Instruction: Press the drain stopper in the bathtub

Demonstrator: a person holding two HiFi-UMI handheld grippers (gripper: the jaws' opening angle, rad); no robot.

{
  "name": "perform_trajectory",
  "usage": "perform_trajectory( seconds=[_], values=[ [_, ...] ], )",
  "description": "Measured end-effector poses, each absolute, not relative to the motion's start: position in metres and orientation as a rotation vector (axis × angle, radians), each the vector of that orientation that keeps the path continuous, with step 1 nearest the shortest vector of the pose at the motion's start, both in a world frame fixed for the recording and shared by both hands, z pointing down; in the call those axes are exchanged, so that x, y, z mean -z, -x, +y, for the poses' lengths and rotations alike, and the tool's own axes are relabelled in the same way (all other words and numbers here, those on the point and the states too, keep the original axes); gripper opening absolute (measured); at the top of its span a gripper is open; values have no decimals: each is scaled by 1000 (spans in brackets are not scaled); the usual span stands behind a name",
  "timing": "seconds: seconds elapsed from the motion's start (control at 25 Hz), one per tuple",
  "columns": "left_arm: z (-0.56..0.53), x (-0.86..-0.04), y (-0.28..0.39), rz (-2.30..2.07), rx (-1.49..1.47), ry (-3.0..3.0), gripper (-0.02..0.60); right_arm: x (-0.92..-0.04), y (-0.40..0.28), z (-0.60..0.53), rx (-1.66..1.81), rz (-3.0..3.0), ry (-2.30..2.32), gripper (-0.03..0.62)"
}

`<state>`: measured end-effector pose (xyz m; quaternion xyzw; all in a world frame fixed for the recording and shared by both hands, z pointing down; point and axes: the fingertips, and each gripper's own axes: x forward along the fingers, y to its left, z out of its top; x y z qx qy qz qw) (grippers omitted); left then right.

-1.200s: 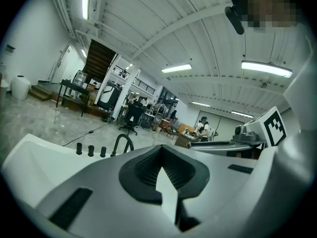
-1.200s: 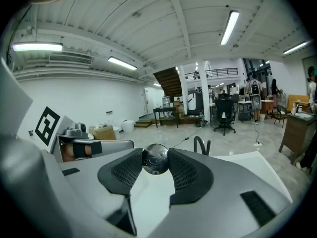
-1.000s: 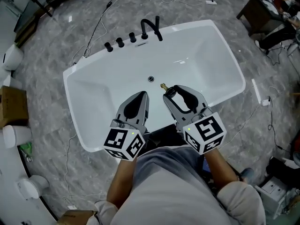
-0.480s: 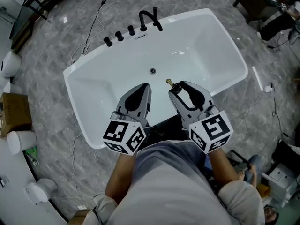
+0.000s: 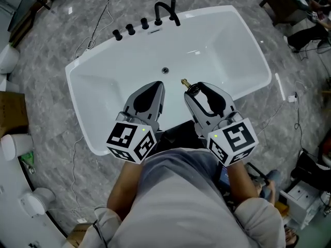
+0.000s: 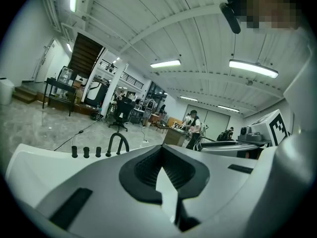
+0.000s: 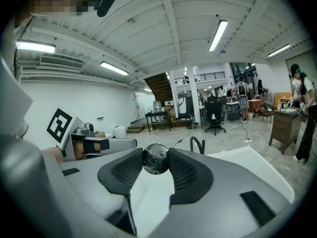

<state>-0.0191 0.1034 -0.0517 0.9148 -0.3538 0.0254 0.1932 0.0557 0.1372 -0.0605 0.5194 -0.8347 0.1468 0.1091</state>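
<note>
A white bathtub (image 5: 83, 112) lies below me, its drain hole (image 5: 165, 70) in the middle of the floor. My right gripper (image 5: 193, 91) hovers over the near side of the tub, shut on the drain stopper (image 5: 192, 89), whose brass stem (image 5: 183, 81) sticks out toward the drain. In the right gripper view the chrome stopper (image 7: 155, 158) sits clamped between the two dark pads (image 7: 184, 171). My left gripper (image 5: 156, 84) hangs beside it on the left. Its jaws meet at the tips (image 6: 162, 151) with nothing between them.
A black faucet (image 5: 165, 9) and three black knobs (image 5: 130, 29) stand on the tub's far rim. Cables (image 5: 106, 14) trail over the grey marble floor. A cardboard box (image 5: 10, 115) and white fixtures (image 5: 36, 203) stand at the left. Desks (image 5: 282, 4) are at the top right.
The tub has slid up and a little left in the head view as the head moved. Both grippers keep their places side by side, with the stopper still clamped in the right one.
</note>
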Motion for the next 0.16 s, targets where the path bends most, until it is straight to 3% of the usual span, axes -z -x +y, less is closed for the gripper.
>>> perform_trajectory(
  seconds=[0.16],
  values=[
    [108,52,25,-998,-70,-2563,6,59,-50,142,-440,-2454,-1515,183]
  ],
)
